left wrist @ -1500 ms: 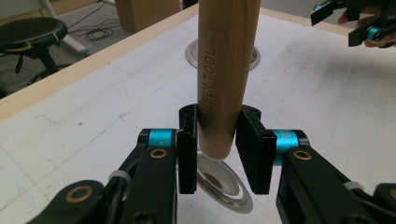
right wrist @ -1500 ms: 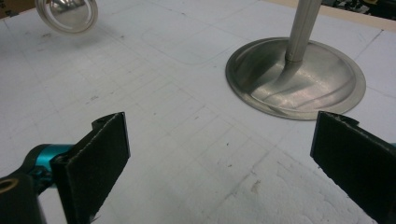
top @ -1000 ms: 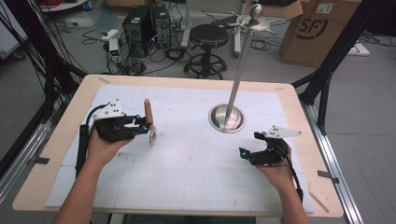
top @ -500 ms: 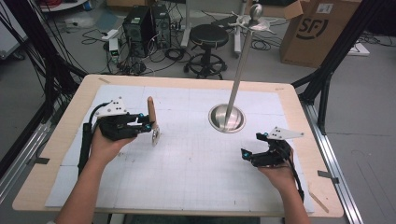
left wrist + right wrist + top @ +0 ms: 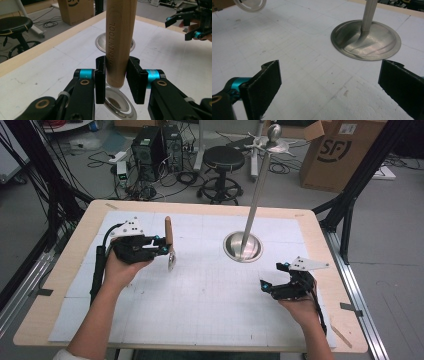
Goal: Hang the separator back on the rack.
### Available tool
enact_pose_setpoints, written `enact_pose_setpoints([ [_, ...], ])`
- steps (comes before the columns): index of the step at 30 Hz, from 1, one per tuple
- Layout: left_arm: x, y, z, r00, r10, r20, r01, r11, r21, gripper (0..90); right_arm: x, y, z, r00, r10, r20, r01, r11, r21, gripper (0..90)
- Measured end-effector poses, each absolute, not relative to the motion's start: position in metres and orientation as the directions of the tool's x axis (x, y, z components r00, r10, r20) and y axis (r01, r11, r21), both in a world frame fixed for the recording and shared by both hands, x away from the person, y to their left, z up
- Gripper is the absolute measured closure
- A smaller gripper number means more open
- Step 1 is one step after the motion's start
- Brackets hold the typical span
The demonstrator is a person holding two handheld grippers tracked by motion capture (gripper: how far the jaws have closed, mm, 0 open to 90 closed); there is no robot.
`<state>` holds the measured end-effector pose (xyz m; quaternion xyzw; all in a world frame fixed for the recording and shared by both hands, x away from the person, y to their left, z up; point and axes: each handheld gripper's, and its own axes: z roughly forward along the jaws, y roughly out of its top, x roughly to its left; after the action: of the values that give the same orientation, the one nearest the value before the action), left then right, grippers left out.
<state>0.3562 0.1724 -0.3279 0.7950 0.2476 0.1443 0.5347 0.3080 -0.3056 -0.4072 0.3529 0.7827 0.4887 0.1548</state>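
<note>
Landmark: the steel stand (image 5: 243,245), a round dished base w/ a tall pole rising from it, set toward the far side of the white gridded sheet on the surface (image 5: 60,270).

Left tongs (image 5: 167,246) sit well to the left of the stand base, held in the person's left hand (image 5: 116,270). Jaws are clamped on the wooden handle (image 5: 120,37) of a kitchen tool, one pad on each side; handle stands roughly upright. "KITCHEN TOOL" is stamped along the wood. Below the jaws the tool ends in a round metal disc (image 5: 119,103), seen in the left gripper view just under the handle end; in the high view the disc (image 5: 171,261) hangs low over the sheet, can't tell if it touches. From that gripper's camera the stand base is partly hidden behind the handle.

Right tongs (image 5: 268,286) are to the right of the stand & nearer the person, held in the right hand (image 5: 297,307), near the sheet's right edge. Jaws wide apart, nothing between them. In the right gripper view the stand base (image 5: 365,40) lies ahead between the two pads, w/ the disc at the top-left corner of that view.
</note>
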Motion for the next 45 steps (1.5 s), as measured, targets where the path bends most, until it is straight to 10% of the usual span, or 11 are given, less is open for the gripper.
enact_pose_setpoints([
  [45, 0.408, 0.103, -0.23, 0.839, 0.544, 0.021, 0.181, -0.315, 0.932, 70.2, 0.312, -0.307, -0.408, -0.707, 0.697, 0.12, 0.401, 0.256, 0.879, 3.3],
])
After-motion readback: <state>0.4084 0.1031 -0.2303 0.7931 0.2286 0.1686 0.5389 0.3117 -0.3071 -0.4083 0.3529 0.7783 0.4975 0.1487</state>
